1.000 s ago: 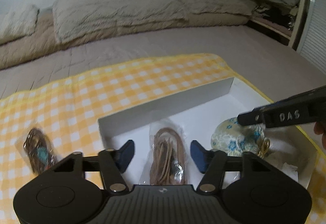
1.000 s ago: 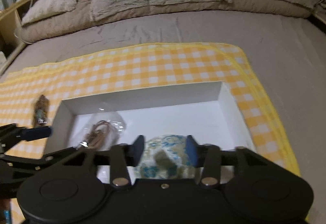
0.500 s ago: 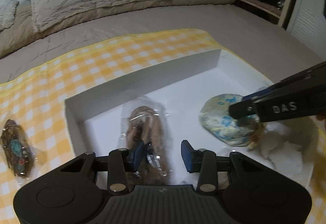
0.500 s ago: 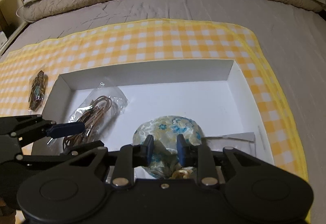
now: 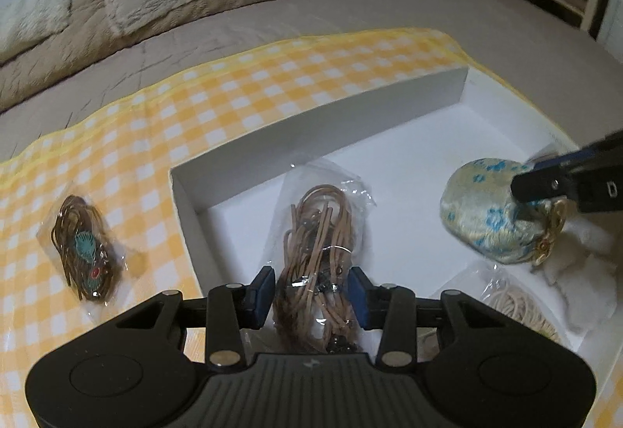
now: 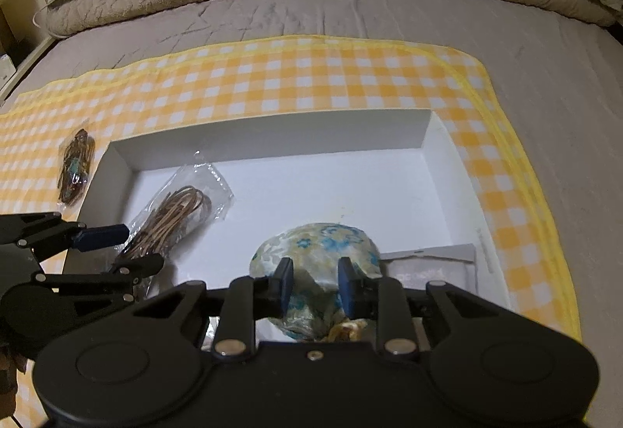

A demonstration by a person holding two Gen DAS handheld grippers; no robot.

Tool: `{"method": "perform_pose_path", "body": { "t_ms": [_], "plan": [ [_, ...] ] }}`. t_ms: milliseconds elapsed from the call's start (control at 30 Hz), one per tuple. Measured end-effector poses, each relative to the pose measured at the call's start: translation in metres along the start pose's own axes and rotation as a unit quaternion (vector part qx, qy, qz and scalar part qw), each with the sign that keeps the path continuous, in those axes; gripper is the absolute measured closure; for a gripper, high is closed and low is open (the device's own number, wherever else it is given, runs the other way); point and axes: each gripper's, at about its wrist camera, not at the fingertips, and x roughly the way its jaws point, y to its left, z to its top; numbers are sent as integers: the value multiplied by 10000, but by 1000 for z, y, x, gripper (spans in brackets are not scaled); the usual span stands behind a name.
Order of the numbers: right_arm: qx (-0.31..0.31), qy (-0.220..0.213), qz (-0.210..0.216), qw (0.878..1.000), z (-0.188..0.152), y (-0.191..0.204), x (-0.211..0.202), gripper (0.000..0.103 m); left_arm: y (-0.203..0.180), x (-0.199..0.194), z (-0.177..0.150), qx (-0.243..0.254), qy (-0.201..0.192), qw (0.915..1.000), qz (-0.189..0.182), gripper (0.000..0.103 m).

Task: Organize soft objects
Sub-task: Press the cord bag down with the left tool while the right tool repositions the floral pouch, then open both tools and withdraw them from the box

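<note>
Your right gripper (image 6: 315, 286) is clamped on the floral pouch (image 6: 323, 249), its blue pads pinching the gathered neck, with the rounded body bulging toward the far wall of the white box (image 6: 272, 136). The pouch sits inside the box near its right end, close to the near edge; its long axis runs from its gold clasp (image 5: 551, 233) at your side out toward the far wall.

Your left gripper (image 5: 311, 292) straddles the bagged brown cord bundle (image 5: 319, 245) in the left half of the box. Its jaws are opening, the bundle lies between the pads (image 5: 263, 290), and each pad sits right at the bundle's edge; whether they press on it I cannot tell. That bundle's long axis runs from your gripper toward the far wall, leaning slightly right in the right wrist view, with its clear bag flaring at the far end.

Outside the box, just beyond its left wall, a second bagged ornament (image 5: 83, 245) with a teal piece lies on the yellow checked cloth (image 5: 272, 85), long axis near to far. In the box's near right corner are a pale coiled cord (image 5: 514, 307) and white fluffy material (image 5: 584, 288), beside the pouch. The cloth is spread over a grey bed (image 6: 389, 15).
</note>
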Motion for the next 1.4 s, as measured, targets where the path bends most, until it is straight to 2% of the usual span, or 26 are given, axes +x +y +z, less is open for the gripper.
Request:
{"method": "perform_pose_path", "body": {
  "t_ms": [167,500,633,767,1000,1100,1233,1400],
  "plan": [
    [54,-111,26,9999,-2,-3,-12,77,-1,-11,0,-30,-92,9999,-128,40],
    [115,-426,93,9990,-9,-6,-44,75,-3,-52,8,-257,-515,9978,-330,20],
    [64,-603,92,9981,-13,-4,-60,71,1,-69,8,-419,-673,9964,-312,14],
    [-2,-746,45,9972,-20,-2,-75,62,5,-86,5,-537,-802,9949,-283,9],
    [-44,-1001,-15,9950,-31,0,-101,53,7,-115,-6,-664,-970,9930,-111,2],
    [10,-1137,-19,9935,-36,0,-113,46,7,-126,-10,-705,-1022,9923,-22,0],
    [-43,-1364,25,9906,-44,4,-130,29,8,-138,-16,-809,-1071,9909,63,0],
    [-76,-1536,10,9881,-51,11,-145,18,10,-153,-23,-866,-1131,9897,153,0]
  ]
}}
